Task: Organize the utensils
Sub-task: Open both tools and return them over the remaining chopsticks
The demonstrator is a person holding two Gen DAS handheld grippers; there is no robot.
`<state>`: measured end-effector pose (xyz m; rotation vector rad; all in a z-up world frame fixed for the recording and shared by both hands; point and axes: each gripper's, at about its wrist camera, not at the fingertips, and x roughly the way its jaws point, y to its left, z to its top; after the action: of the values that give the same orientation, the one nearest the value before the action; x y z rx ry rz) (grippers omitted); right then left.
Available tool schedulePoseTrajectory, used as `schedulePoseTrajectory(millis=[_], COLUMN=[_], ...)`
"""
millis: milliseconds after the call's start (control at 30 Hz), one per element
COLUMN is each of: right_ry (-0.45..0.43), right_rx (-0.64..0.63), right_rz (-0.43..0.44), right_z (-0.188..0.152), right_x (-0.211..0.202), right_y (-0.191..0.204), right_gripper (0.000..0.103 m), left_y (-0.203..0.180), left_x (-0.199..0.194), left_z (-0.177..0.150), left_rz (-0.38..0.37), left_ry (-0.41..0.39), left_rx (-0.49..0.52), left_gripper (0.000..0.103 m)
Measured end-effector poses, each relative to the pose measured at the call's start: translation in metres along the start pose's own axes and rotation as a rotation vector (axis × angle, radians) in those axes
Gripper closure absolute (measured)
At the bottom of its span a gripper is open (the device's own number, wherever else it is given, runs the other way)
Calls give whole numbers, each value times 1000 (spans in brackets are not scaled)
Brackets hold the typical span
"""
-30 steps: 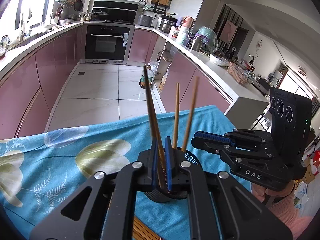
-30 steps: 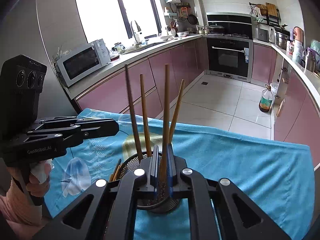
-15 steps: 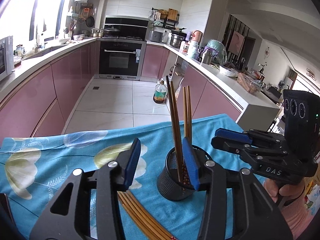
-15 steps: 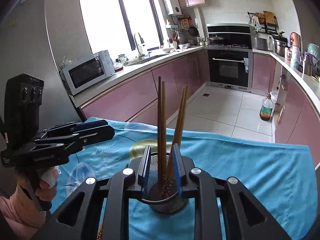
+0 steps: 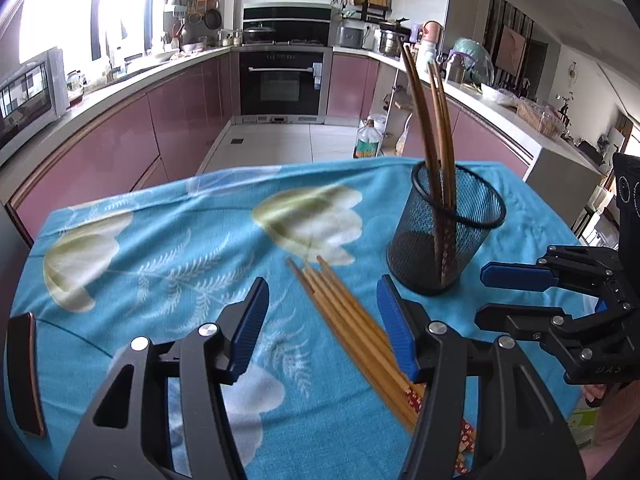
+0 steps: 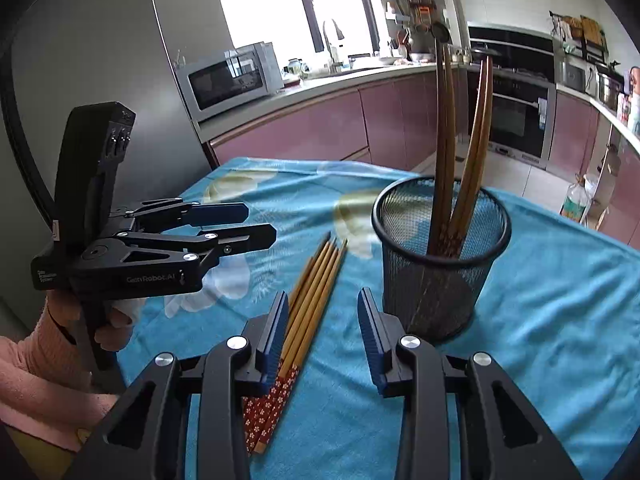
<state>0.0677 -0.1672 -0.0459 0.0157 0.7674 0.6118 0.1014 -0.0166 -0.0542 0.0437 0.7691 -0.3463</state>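
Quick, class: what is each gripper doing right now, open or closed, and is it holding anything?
Left gripper: open, holding nothing, above the loose chopsticks on the cloth.
Right gripper: open, holding nothing, beside the mesh cup.

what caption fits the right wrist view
Open right claw above loose wooden chopsticks beside black mesh cup on blue floral cloth.

Daylight floods in from the window (image 6: 320, 4), which is blown out to white in both views, and leaves the kitchen bright. The mesh cup (image 6: 440, 256) casts only a soft, faint shadow on the tablecloth (image 5: 168, 248). Fisheye distortion bends the cabinets (image 5: 120, 148) into curves, and the corners fall off to black. Focus stays sharp throughout, with slight softness at the edges.
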Motion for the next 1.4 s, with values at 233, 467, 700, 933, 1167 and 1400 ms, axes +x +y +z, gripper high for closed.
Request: schedulePoseTrajectory(millis=[233, 467, 700, 933, 1167, 1400], right_ry=[66, 94, 104, 108, 127, 139], right_rx=[49, 71, 69, 58, 31, 11], right_rz=[-4, -7, -10, -12, -45, -84], right_z=[-19, -30, -31, -30, -28, -25], right_x=[25, 33, 40, 44, 53, 59], right_y=[-1, 1, 4, 7, 12, 12], right_gripper=[69, 69, 69, 69, 69, 69], left_y=[-4, -13, -13, -6, -3, -1], left_x=[26, 36, 43, 37, 36, 37], left_z=[-31, -39, -43, -46, -49, -49], left_rz=[1, 3, -4, -42, -43, -42], left_ry=[89, 121, 147, 152, 158, 169], left_rx=[-10, 1, -3, -12, -6, 8], left_gripper=[47, 47, 50, 51, 52, 56])
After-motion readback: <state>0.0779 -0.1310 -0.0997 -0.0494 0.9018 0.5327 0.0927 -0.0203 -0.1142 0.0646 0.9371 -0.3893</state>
